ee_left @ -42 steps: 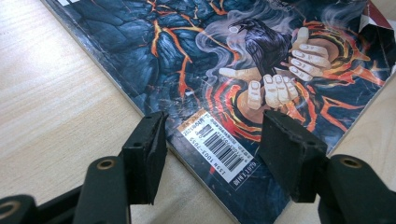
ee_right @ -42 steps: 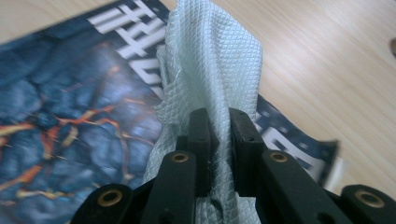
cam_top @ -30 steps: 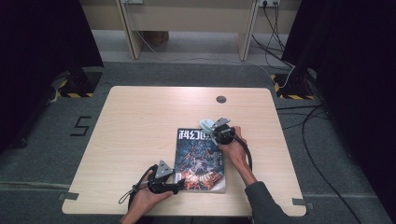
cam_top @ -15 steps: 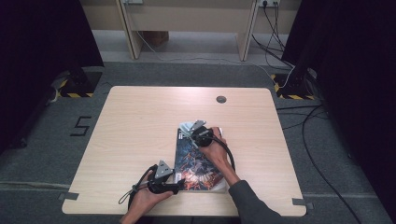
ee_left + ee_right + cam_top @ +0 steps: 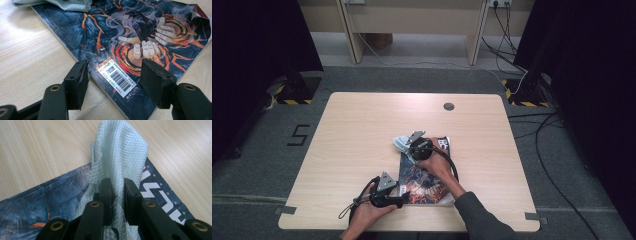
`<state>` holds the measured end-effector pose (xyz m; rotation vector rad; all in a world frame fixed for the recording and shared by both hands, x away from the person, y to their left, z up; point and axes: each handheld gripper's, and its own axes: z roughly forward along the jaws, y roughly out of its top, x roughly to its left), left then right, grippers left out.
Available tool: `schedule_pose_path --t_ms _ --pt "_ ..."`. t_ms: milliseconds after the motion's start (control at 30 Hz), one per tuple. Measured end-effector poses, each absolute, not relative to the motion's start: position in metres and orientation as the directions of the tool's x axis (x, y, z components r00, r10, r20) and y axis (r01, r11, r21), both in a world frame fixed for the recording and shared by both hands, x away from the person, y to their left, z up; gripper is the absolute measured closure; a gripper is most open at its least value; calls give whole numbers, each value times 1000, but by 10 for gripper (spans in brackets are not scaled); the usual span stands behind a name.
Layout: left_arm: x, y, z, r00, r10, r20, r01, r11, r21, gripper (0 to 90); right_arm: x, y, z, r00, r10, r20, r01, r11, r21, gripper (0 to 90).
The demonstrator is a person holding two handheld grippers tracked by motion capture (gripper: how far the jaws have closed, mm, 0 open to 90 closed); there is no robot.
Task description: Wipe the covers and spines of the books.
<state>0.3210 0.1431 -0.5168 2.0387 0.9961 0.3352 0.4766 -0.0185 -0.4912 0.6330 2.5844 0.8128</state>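
Wiping a magazine cover with a cloth while its corner is steadied.

The cloth [image 5: 120,155] is pinched in the closed right gripper [image 5: 117,192], over the magazine [image 5: 140,37]; the left gripper [image 5: 112,82] stands half open astride the barcode corner, gripping nothing. Strokes are best kept flat and light, so the cover is not creased.

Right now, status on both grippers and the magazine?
Right gripper shut on pale cloth, at magazine's far end. Left gripper open, jaws astride the near barcode edge. Nothing in the way.
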Motion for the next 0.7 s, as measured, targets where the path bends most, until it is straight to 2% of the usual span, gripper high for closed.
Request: schedule_pose_path --t_ms 300,400,467,533,700 --pt "322 144 -517 650 752 -111 533 -347 772 368 484 -29 -490 -811 533 -243 316 748 584 789" --pt "322 143 -517 660 746 -90 517 -364 775 365 488 -43 -489 -789 563 -244 347 738 579 789" --pt "323 144 -517 654 750 -102 528 -356 771 344 488 -49 -490 -780 578 -239 359 726 587 789" --pt "323 147 -514 653 750 -106 551 -374 746 284 489 -54 -490 -775 588 -231 368 718 591 789" --pt "313 158 -510 655 749 -99 552 -384 740 279 490 -57 -490 -770 598 -222 379 709 595 788"
